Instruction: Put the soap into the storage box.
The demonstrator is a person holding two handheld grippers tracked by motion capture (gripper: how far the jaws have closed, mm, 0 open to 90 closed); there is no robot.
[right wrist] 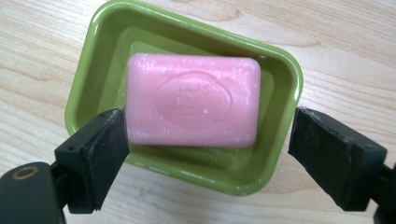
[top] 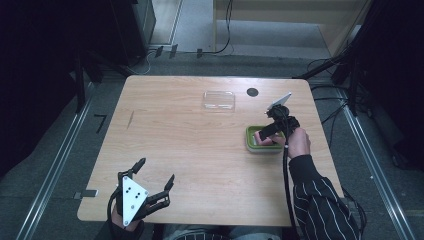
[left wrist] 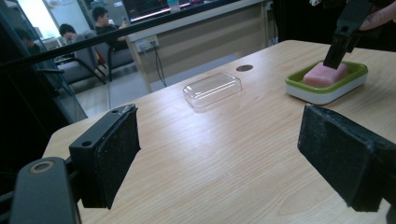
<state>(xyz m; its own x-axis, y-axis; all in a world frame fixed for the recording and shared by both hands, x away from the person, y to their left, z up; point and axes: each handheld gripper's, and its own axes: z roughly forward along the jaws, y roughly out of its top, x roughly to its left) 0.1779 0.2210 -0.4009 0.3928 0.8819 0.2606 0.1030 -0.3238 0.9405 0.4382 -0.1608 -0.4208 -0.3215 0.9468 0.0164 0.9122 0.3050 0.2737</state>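
A pink soap bar [right wrist: 193,99] lies flat in a green soap dish [right wrist: 187,29] at the table's right side [top: 250,142]. My right gripper [right wrist: 208,154] hovers over the dish, open, with its jaws apart along the soap's length and nothing between them. In the high view the right gripper [top: 267,133] stands over the dish, held by a hand in a striped sleeve. A clear plastic lid [top: 218,99] rests farther back on the table. My left gripper [top: 156,171] is open and empty near the front left edge. Its own view looks across to the lid [left wrist: 212,88] and the dish [left wrist: 327,88].
The wooden table [top: 190,145] has a dark round hole [top: 252,92] near its back edge, right of the lid. Cables and dark stands surround the table on the floor. People sit at desks far behind the table in the left gripper view.
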